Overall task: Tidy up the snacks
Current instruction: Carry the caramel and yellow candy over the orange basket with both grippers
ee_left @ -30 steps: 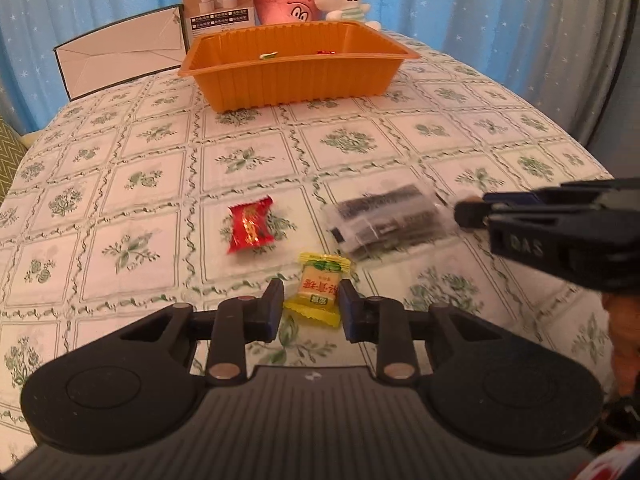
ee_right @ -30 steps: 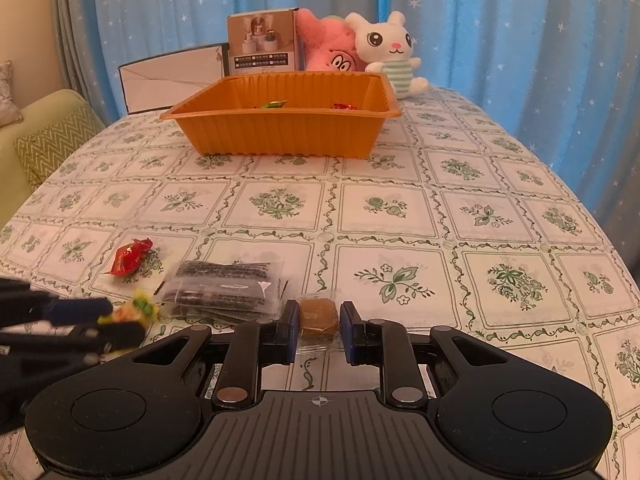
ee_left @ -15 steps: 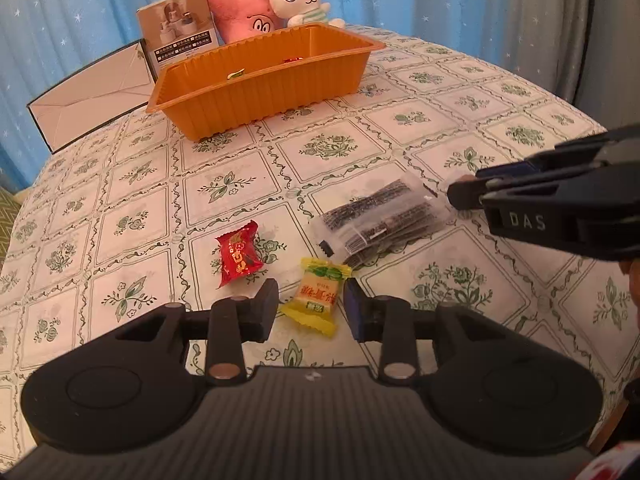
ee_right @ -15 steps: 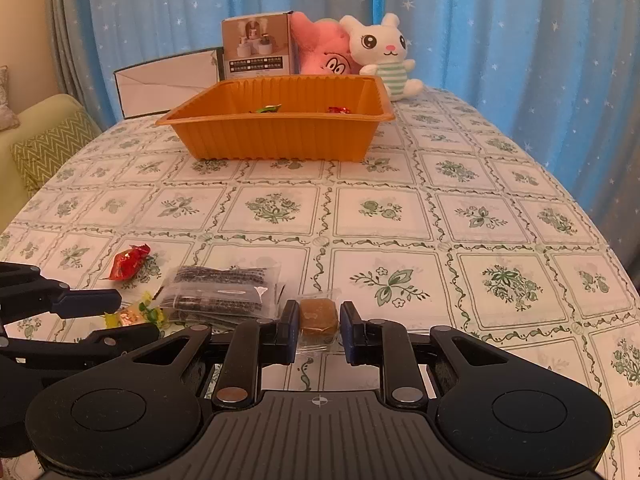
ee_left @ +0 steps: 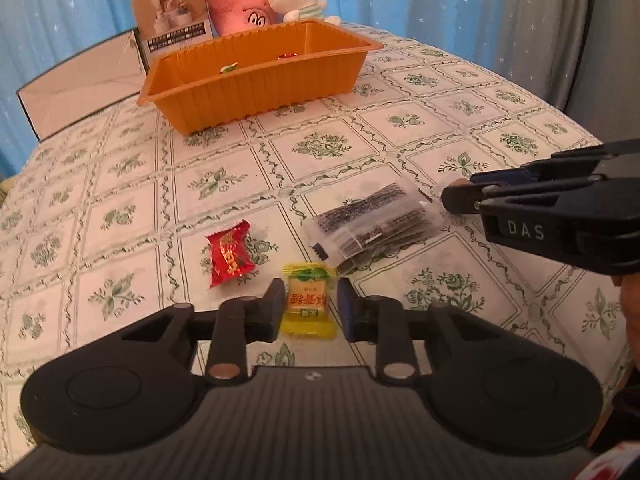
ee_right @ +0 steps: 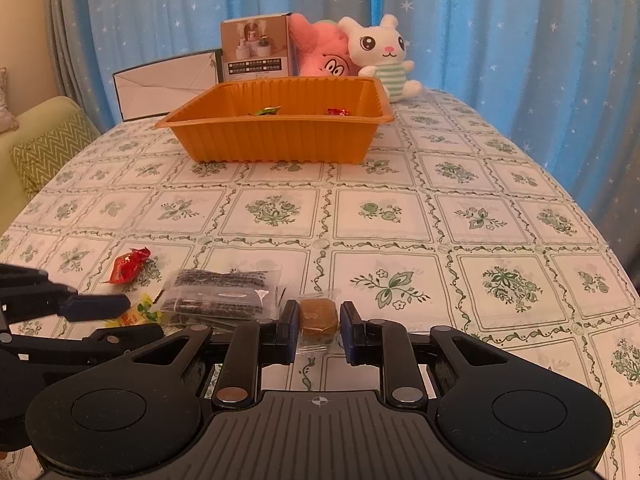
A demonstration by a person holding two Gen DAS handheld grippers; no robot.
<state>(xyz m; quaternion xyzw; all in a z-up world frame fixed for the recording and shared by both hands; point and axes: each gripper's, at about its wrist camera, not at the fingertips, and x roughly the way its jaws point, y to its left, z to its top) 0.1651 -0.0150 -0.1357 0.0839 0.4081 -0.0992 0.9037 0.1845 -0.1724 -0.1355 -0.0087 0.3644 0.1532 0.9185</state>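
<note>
Yellow candy, red candy, clear packet of dark snacks and brown caramel lie near together; the orange tray stands well apart.

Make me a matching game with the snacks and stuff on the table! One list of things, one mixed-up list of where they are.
Things:
1. yellow candy
2. brown candy
3. red candy
4. white bunny

Places:
A. behind the orange tray
B. between the right gripper fingers
C. lying free on the tablecloth
D. between the left gripper fingers

Pairs: 1-D, 2-B, 3-C, 4-A
</note>
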